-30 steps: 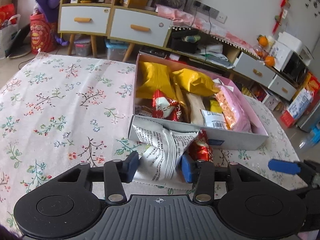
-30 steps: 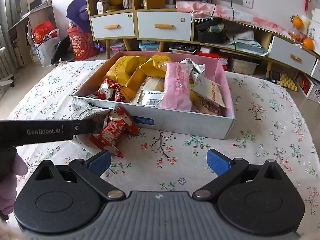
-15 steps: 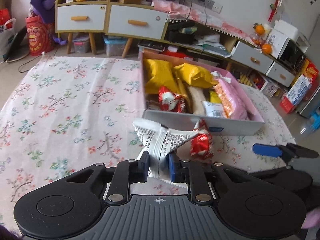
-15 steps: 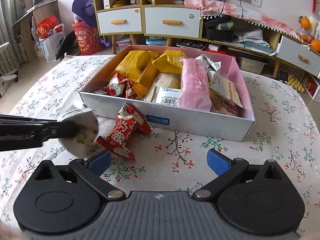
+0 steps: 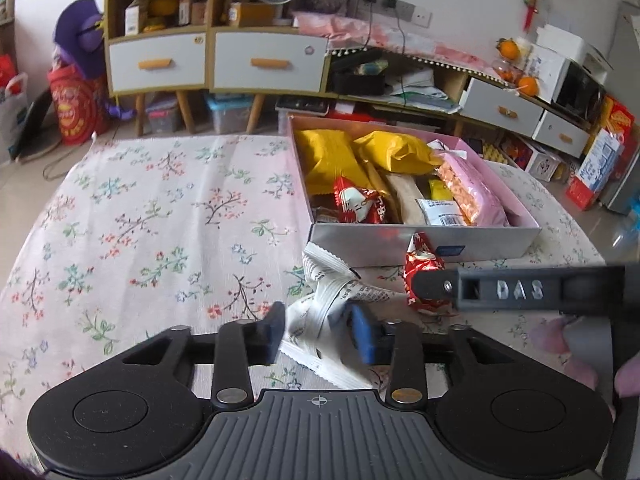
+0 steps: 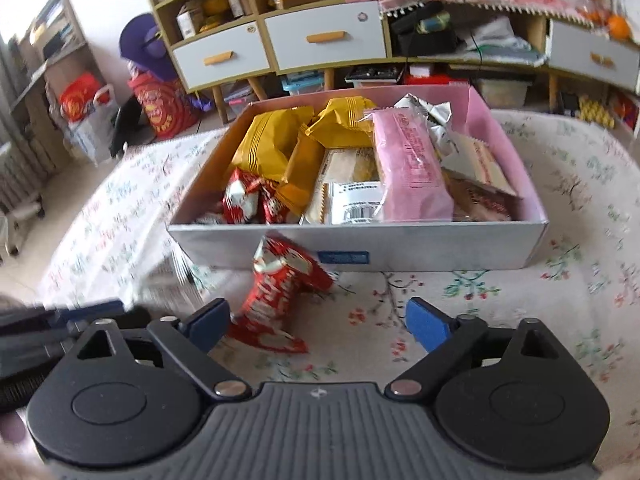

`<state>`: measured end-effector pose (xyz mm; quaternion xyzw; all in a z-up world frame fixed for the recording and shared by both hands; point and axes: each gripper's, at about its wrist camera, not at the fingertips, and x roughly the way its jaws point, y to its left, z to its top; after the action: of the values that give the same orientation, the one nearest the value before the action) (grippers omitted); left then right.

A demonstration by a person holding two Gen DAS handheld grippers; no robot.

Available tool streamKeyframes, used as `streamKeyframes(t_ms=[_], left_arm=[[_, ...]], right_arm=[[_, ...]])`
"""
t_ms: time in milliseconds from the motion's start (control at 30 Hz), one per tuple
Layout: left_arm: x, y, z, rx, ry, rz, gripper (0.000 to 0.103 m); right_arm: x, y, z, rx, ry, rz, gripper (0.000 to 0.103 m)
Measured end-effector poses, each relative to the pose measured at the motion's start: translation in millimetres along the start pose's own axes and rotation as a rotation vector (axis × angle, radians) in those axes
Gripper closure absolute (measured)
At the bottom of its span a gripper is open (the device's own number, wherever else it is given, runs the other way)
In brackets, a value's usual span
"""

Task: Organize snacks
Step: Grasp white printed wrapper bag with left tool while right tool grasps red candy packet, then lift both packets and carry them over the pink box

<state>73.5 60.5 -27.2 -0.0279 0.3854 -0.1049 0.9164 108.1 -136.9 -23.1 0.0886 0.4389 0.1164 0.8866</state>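
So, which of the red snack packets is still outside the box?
The red packet lying on the floral tablecloth, just in front of the box; the other red packets lie inside the box.

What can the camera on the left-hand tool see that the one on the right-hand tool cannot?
Only the left view shows clearly the white printed packet between the left gripper's blue pads; those jaws have just been opening. In the right view that packet is only a blur.

Only the right view shows the right gripper's jaws from behind, wide apart and just closing around the red packet.

Both show the red packet, the snack box and the floral tablecloth.
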Motion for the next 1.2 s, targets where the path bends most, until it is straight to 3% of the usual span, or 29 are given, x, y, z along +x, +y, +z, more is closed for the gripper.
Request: streamKeyframes(t_ms=[167, 267, 500, 933, 1200], left_arm=[[7, 0, -4, 0.051, -0.025, -0.033, 0.048], [13, -2, -6, 0.082, -0.033, -0.060, 0.043], [21, -9, -11, 0.149, -0.032, -0.037, 0.039], [35, -11, -13, 0.154, 0.012, 0.038, 0.037], [33, -14, -9, 0.127, 0.020, 0.050, 0.048]], right_arm=[[10, 0, 0, 0.067, 0.027, 0.006, 0.034], [12, 4, 1, 0.043, 0.014, -0.008, 0.041], [9, 10, 2, -0.013, 0.031, 0.015, 0.078], [-2, -9, 3, -0.073, 0.037, -0.075, 0.078], [0, -9, -2, -0.111, 0.045, -0.078, 0.074]])
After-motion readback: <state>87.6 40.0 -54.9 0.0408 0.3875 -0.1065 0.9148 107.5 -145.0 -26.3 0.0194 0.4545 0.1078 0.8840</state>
